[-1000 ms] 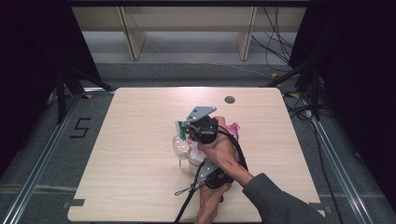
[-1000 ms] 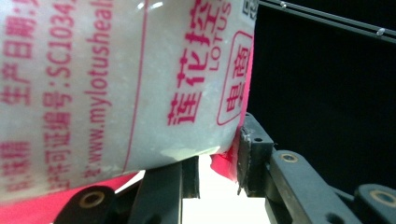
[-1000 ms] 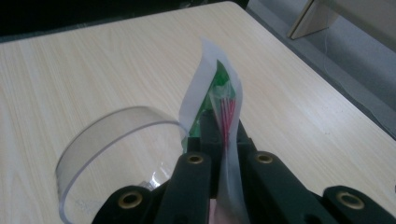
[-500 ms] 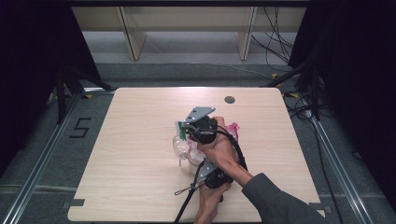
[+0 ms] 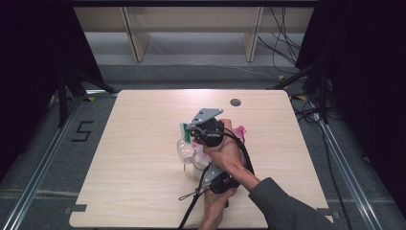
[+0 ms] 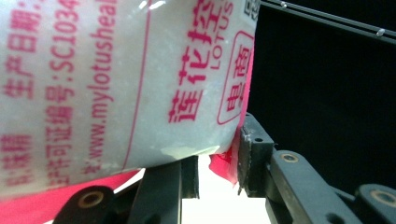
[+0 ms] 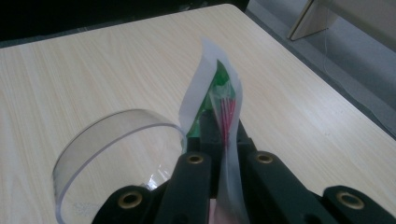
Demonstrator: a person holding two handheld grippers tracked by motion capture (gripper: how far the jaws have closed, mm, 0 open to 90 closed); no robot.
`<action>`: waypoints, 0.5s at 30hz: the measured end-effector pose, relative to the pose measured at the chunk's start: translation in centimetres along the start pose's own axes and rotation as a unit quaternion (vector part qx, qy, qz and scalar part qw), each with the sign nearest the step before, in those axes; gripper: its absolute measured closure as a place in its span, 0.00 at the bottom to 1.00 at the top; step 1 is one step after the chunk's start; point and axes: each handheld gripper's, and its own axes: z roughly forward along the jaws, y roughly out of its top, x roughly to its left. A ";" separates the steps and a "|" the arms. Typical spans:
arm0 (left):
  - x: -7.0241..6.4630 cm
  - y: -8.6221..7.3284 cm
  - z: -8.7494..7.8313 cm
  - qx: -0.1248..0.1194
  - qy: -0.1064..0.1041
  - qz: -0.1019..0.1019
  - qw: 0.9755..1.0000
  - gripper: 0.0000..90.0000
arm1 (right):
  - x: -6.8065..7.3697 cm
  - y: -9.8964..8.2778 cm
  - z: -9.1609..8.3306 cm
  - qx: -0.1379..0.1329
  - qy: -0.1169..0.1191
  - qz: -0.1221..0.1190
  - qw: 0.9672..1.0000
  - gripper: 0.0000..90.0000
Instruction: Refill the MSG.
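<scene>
A white plastic bag (image 6: pixel 116 84) with pink print, full of white powder, hangs between both grippers over the table's middle. My left gripper (image 6: pixel 217 158) is shut on its lower pink corner; in the high view this gripper (image 5: pixel 213 175) sits nearest the person. My right gripper (image 7: pixel 224 135) is shut on the bag's thin top edge (image 7: pixel 219 88), which shows green and red print. From above, the right gripper (image 5: pixel 191 132) is the farther one, with a grey plate on top. A clear round cup (image 7: pixel 116 133) stands just left of the bag, also seen as the cup (image 5: pixel 184 149) in the high view.
The wooden table (image 5: pixel 134 182) has bare room left and right of the hands. A dark round hole (image 5: pixel 235 102) lies near its far edge. Black cables (image 5: pixel 191 206) trail off the near edge. Shelf legs (image 5: pixel 136 38) stand on the floor beyond.
</scene>
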 end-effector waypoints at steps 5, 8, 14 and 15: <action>0.0 -0.1 0.1 0.009 0.004 0.009 1.000 0.80 | -0.4 -0.1 -0.5 -0.015 0.001 -0.004 1.000 1.00; 0.1 -0.2 0.1 0.021 0.005 0.014 1.000 0.77 | -0.8 -0.3 -0.9 -0.021 0.004 0.003 1.000 1.00; 0.1 -0.3 0.3 0.028 0.006 0.009 1.000 0.75 | -1.3 -0.5 -1.7 -0.032 0.012 0.015 0.999 1.00; 0.1 -0.3 0.3 0.028 0.006 0.009 1.000 0.74 | -1.3 -0.6 -1.7 -0.041 0.009 0.016 0.999 1.00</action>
